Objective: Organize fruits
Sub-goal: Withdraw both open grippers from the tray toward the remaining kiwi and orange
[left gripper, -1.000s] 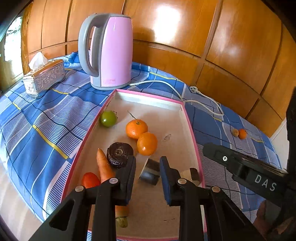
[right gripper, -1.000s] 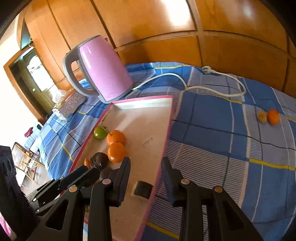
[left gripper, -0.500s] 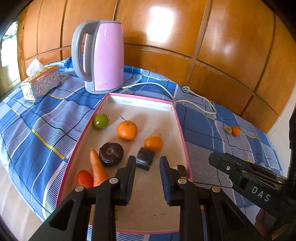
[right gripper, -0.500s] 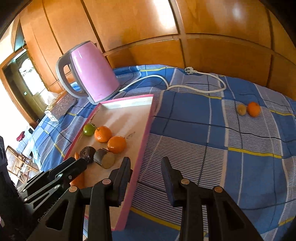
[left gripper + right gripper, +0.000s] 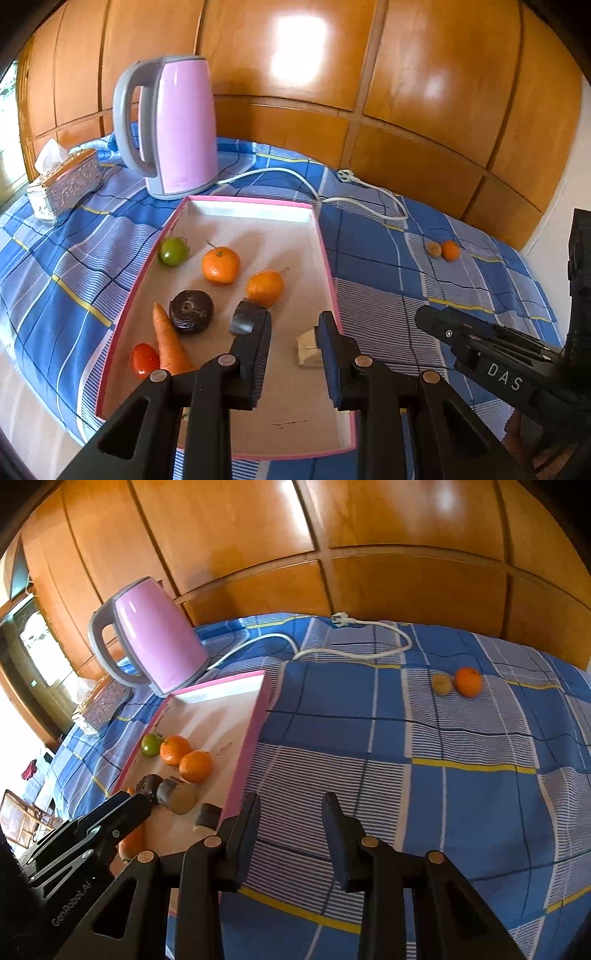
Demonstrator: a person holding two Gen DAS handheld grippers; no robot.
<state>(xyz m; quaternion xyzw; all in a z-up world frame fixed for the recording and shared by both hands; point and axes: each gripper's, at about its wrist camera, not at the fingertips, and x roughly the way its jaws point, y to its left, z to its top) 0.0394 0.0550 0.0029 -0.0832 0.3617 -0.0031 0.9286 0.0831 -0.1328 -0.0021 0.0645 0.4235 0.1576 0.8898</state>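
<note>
Glossy orange-brown wood panelling (image 5: 332, 85) runs right across the back, catching bright patches of light. A blue checked cloth (image 5: 461, 746) with yellow lines covers the bench, reaching to its far edge at the panelling. Daylight pours through a window (image 5: 40, 653) at the left; a wicker chair (image 5: 18, 816) sits low beside it.

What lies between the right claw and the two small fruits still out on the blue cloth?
Nothing visible does. From the right claw, only bare checked cloth stretches to the orange fruit and the brownish fruit beside it. The white cord runs behind them, and the pink tray sits off to the side.
</note>
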